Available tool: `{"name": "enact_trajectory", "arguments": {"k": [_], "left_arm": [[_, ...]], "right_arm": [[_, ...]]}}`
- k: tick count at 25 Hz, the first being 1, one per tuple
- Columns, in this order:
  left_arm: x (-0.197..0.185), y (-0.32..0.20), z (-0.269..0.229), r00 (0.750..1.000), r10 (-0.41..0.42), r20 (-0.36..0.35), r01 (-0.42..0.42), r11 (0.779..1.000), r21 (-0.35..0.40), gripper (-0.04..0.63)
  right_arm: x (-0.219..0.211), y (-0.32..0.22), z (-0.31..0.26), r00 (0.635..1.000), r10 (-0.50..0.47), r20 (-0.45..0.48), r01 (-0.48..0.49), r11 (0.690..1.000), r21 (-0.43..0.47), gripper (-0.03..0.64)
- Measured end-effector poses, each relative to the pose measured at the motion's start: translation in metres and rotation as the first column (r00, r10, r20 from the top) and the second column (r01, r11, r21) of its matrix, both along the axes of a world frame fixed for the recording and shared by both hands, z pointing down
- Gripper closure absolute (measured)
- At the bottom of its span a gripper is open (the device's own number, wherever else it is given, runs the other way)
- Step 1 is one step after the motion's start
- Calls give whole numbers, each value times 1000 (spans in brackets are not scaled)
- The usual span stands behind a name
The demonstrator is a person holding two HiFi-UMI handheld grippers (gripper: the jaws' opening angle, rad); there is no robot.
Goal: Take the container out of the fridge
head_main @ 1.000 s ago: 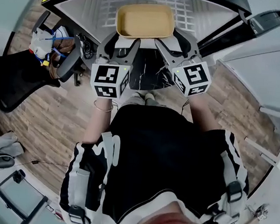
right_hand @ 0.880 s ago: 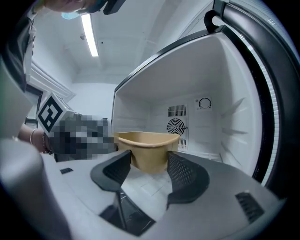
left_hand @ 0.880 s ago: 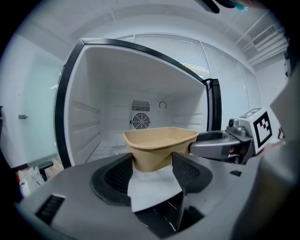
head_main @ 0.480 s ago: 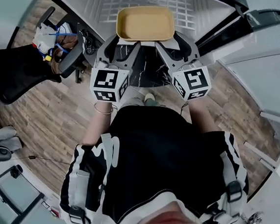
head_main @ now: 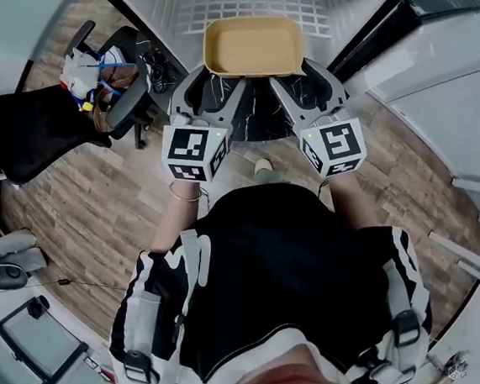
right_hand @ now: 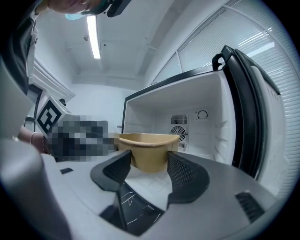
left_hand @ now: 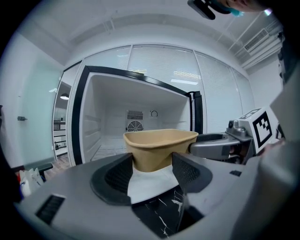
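Note:
A tan, empty, open-topped container (head_main: 254, 45) hangs in the air in front of the open fridge (head_main: 241, 1). My left gripper (head_main: 213, 76) is shut on its near left corner and my right gripper (head_main: 302, 76) on its near right corner. The left gripper view has the container (left_hand: 159, 145) wedged between the black jaws of the left gripper (left_hand: 152, 161), with the white, bare fridge (left_hand: 117, 117) behind. In the right gripper view, the right gripper (right_hand: 147, 161) clasps the container (right_hand: 147, 150) the same way.
The black fridge door (head_main: 382, 32) stands open at the right, also seen as the door (right_hand: 243, 108). An office chair (head_main: 123, 91) and a dark bag (head_main: 26, 133) sit on the wood floor at the left. White panels (head_main: 452, 98) stand at the right.
Both grippers and the container have drawn back a little from the fridge, which has slid toward the top of the head view. The grips have not changed.

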State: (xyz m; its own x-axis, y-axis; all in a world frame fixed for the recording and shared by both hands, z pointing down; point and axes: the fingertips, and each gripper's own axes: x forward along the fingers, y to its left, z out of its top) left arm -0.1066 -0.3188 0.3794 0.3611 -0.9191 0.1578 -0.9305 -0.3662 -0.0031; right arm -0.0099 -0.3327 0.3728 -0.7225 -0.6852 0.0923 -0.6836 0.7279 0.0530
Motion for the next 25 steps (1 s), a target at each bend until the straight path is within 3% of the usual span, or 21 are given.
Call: {"name": "enact_trajectory", "arguments": {"k": [25], "left_arm": [[-6,154,-15,999,44,6,-44,998,44,328]], "right_arm": [[-5,158,-13,998,49,31,-50,998,38,364]]}}
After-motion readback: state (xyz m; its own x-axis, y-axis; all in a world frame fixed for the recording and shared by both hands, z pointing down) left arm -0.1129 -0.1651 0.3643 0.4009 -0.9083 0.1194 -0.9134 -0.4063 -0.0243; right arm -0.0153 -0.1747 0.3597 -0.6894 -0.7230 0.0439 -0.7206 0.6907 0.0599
